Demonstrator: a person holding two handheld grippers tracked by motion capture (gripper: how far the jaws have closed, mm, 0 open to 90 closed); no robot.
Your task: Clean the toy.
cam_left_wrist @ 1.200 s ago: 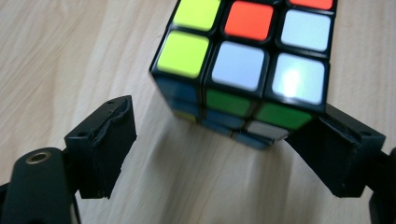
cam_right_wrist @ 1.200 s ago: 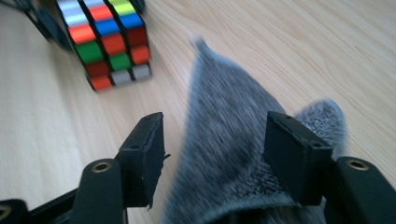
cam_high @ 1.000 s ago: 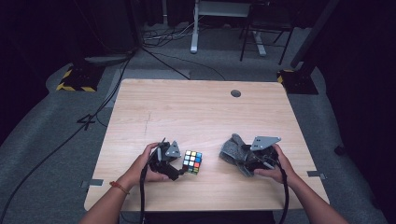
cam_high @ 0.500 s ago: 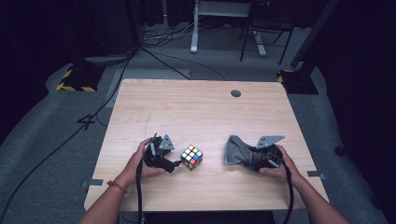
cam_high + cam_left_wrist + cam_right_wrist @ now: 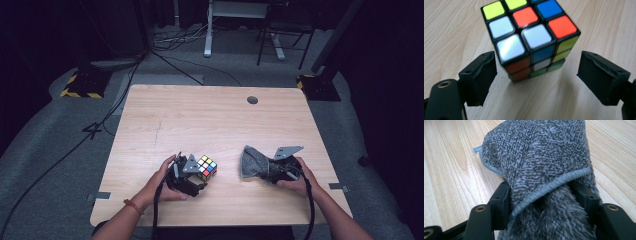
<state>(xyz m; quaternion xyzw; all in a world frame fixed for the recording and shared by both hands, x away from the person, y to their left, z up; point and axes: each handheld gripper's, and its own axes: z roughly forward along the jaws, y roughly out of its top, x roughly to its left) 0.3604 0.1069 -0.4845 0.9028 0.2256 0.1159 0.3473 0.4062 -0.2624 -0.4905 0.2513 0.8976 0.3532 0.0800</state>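
1. since the earlier shots the left tool (image 5: pixel 197 172) slid in on the cube (image 5: pixel 207 167) and its jaws just widened a bit; the right tool (image 5: pixel 265 169) just squeezed tighter on the grey cloth (image 5: pixel 251 162).
2. left tool gapes, pads clear of the cube, probably lining up a grab.
3. cube sits on the bench (image 5: pixel 210 120) between and just past the left fingertips (image 5: pixel 482 75).
4. cloth is bunched in the right tool, likely ready for wiping.
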